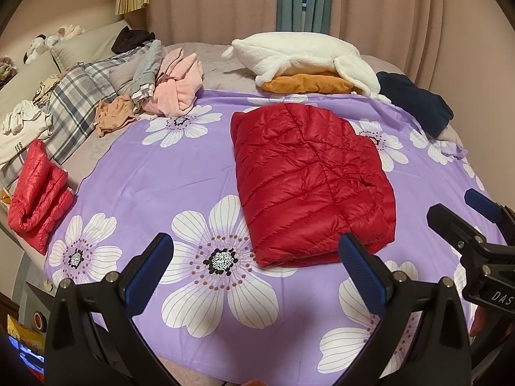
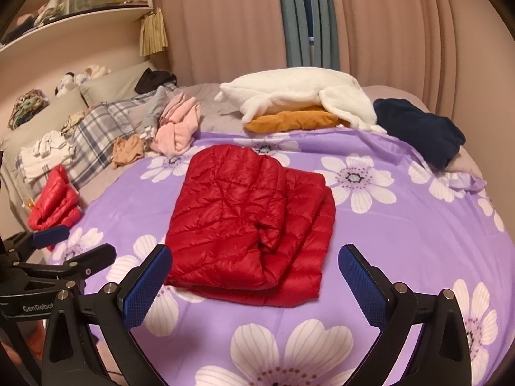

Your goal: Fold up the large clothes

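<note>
A red quilted down jacket (image 1: pixel 309 180) lies folded into a rectangle on the purple flowered sheet (image 1: pixel 161 173); it also shows in the right wrist view (image 2: pixel 248 225). My left gripper (image 1: pixel 257 251) is open and empty, hovering just before the jacket's near edge. My right gripper (image 2: pixel 254 263) is open and empty, just before the jacket's near edge. The right gripper shows at the right edge of the left wrist view (image 1: pixel 463 212). The left gripper shows at the left edge of the right wrist view (image 2: pixel 74 241).
A second folded red jacket (image 1: pixel 35 199) lies at the bed's left side. A pile of loose clothes (image 1: pixel 128 80) sits at the back left. Folded white and orange garments (image 1: pixel 305 61) and a dark navy one (image 1: pixel 415 103) lie at the back. Curtains hang behind.
</note>
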### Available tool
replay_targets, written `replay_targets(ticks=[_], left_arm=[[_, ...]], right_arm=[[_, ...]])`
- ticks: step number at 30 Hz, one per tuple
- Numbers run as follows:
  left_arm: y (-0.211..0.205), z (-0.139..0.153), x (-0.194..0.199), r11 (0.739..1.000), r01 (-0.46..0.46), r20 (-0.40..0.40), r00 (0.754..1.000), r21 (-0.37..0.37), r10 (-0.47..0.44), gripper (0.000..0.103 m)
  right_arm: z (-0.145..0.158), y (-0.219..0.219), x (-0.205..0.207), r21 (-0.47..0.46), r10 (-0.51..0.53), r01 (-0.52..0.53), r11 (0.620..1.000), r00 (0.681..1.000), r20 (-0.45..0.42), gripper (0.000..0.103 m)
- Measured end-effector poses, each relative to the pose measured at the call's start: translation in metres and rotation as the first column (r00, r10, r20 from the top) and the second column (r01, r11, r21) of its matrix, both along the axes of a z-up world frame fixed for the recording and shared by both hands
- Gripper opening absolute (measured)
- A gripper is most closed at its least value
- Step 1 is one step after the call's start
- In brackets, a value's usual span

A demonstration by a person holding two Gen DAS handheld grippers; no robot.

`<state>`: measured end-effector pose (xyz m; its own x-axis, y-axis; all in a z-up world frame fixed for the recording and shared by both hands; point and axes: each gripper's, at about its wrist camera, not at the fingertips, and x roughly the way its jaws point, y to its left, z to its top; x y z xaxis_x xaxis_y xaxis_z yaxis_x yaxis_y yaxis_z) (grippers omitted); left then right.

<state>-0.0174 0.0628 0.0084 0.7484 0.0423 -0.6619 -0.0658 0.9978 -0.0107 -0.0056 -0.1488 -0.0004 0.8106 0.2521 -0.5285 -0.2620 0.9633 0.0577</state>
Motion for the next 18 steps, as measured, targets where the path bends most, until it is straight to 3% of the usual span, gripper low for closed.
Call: replay_targets(ticks=[18], left_arm=[[-0.0048, -0.0008, -0.0004, 1.000, 0.006, 0.001, 1.000, 0.001, -0.006, 0.103]], right_arm=[[0.0015, -0.0005, 0.0001, 0.003, -0.004, 0.004, 1.000, 1.000, -0.003, 0.102]])
